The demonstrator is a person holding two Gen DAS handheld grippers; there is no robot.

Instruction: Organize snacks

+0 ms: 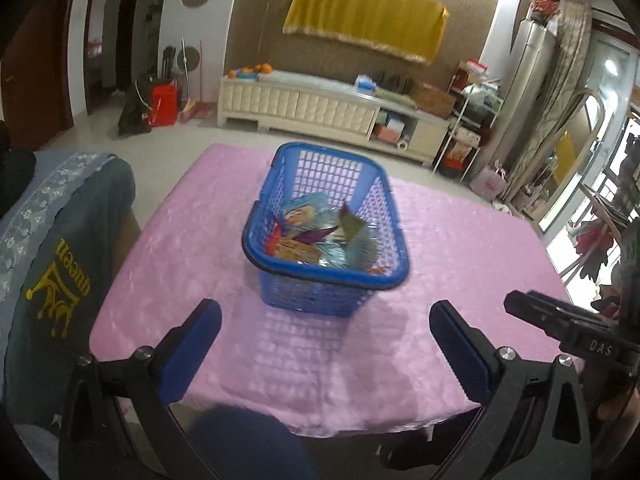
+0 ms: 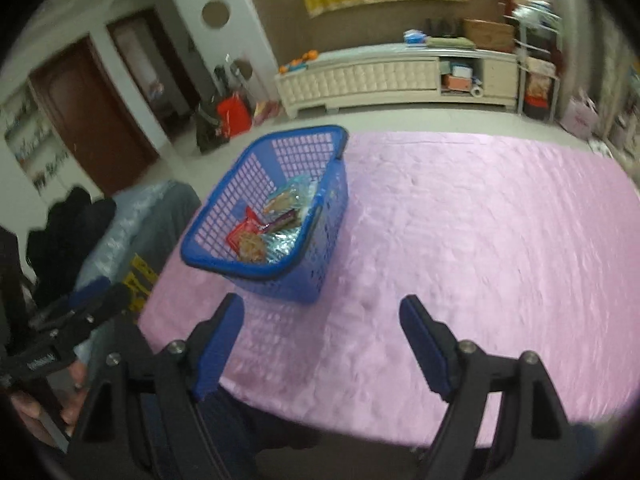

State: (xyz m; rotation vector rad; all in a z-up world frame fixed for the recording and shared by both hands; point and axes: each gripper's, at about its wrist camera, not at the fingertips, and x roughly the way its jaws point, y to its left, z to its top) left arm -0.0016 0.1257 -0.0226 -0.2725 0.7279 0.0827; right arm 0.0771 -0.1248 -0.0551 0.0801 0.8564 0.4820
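Blue plastic lattice basket (image 1: 326, 236) of snack packets (image 1: 320, 236) sits mid-frame on pink tablecloth (image 2: 480, 240), bare at right; left gripper (image 1: 326, 312) and right gripper (image 2: 322, 308) both released, empty, above the near edge.

We look down and forward along each gripper from the near edge of the desk (image 1: 460, 240); both views share the, somewhat blurred, blue basket (image 1: 326, 236) (image 2: 276, 216)

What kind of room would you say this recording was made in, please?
Most likely a home living room: a long low cabinet runs along the far wall under a yellow cloth, a wooden door leads off, and the basket sits on a pink-covered table.
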